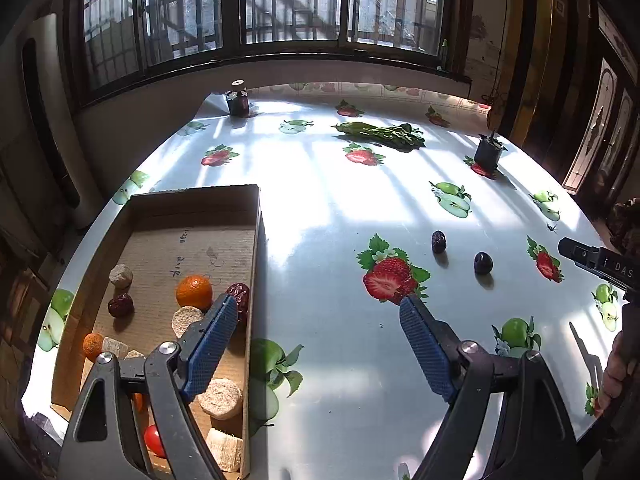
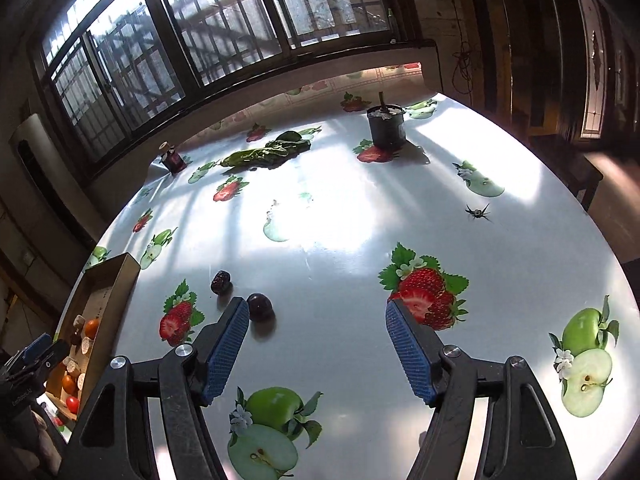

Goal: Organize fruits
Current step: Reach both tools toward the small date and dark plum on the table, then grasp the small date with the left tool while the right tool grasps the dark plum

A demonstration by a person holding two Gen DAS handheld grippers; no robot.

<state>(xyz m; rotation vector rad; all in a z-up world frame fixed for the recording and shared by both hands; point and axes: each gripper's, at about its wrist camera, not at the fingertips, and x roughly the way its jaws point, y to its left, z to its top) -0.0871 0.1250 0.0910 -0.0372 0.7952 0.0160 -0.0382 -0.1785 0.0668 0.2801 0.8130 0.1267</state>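
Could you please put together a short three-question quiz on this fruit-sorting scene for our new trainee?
1. True or false: both tongs are open and empty.
2. How many dark fruits lie loose on the table, outside the cardboard box?
3. What lies nearest the right tongs: A) the leafy greens, B) the smooth dark fruit, C) the black pot?

Key: 1 true, left tongs included; 2 two, the smooth one and the wrinkled date; 3 B.

Left gripper (image 1: pixel 320 320) stands spread wide, holding nothing, above the surface (image 1: pixel 320 208). Its left blue finger overlaps the cardboard box (image 1: pixel 256 240), which contains an orange (image 1: pixel 194 292), red dates (image 1: pixel 121 305) and pale round pieces (image 1: pixel 221 398). Two dark fruits (image 1: pixel 439 241) (image 1: pixel 483 263) lie apart on the surface, right of the box.
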